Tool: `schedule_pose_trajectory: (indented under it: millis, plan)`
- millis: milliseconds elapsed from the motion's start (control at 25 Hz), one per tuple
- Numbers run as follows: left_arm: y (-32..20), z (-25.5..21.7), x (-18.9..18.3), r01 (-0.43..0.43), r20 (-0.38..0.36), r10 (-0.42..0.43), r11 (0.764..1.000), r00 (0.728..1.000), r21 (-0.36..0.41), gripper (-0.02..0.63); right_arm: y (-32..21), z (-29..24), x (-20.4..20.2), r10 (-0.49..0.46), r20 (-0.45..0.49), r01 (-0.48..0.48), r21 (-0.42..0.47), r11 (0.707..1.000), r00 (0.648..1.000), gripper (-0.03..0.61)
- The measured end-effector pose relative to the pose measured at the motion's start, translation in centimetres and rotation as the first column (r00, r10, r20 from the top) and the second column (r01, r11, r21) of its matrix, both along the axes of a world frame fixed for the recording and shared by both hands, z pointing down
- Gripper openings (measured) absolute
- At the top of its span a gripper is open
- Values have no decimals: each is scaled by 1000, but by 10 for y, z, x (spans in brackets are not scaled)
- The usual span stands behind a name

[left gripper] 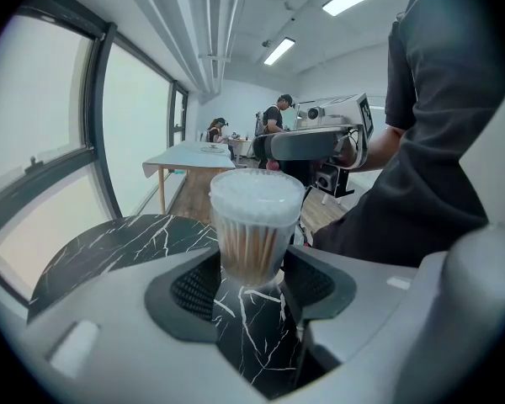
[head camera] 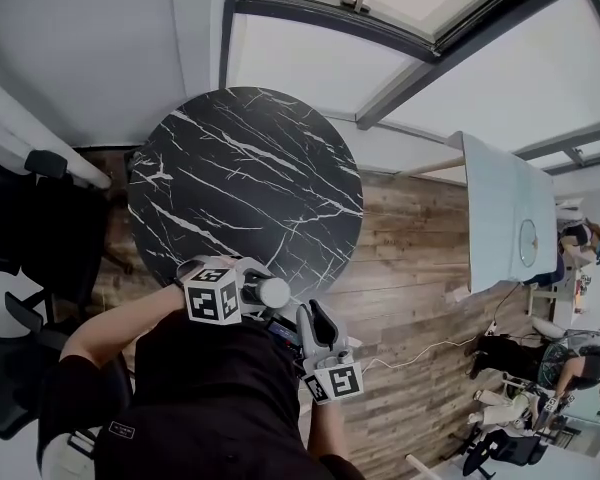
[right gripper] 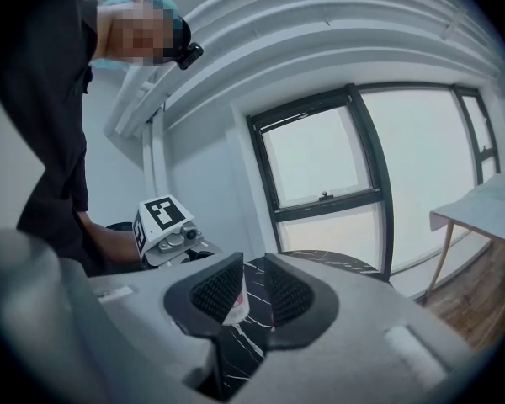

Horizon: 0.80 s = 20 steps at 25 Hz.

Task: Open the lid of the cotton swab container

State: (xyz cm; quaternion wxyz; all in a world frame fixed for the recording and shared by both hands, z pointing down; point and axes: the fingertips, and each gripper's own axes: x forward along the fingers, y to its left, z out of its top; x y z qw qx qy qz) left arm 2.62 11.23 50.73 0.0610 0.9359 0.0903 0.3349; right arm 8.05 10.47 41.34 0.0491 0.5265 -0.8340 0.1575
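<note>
The cotton swab container (head camera: 276, 291) is a clear round tub packed with wooden-stemmed swabs (left gripper: 252, 225), their white tips filling its top. A clear lid seems to cap it. My left gripper (head camera: 260, 293) (left gripper: 252, 280) is shut on the tub's lower body and holds it over the near edge of the black marble table (head camera: 250, 178). My right gripper (head camera: 315, 315) (right gripper: 251, 289) hovers just right of the tub, its jaws a narrow gap apart. A pale piece (right gripper: 237, 305) shows in that gap by the left pad, with marble visible beside it.
Black chairs (head camera: 30, 228) stand left of the round table. A light rectangular table (head camera: 505, 218) stands at the right on the wooden floor, with people (head camera: 570, 358) seated farther right. Large windows run behind the table (right gripper: 320, 167).
</note>
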Motion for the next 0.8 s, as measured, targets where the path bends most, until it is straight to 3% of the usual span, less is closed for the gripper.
schedule_pose_trajectory:
  millis: [280,600,800]
  plan:
    - [7,1,1,-38,10,38,999,999,-4,242,8,-3,-14,-76,-4,76,0,997,997,136]
    - [14,1,1,-61,7,61,998,998,-2,242,18,1,-36,-198,-59,198,-1,980,978,261]
    - [22,2,1,-90,9,90,996,996,-2,242,20,9,-38,-202,-60,200,-38,979,977,280]
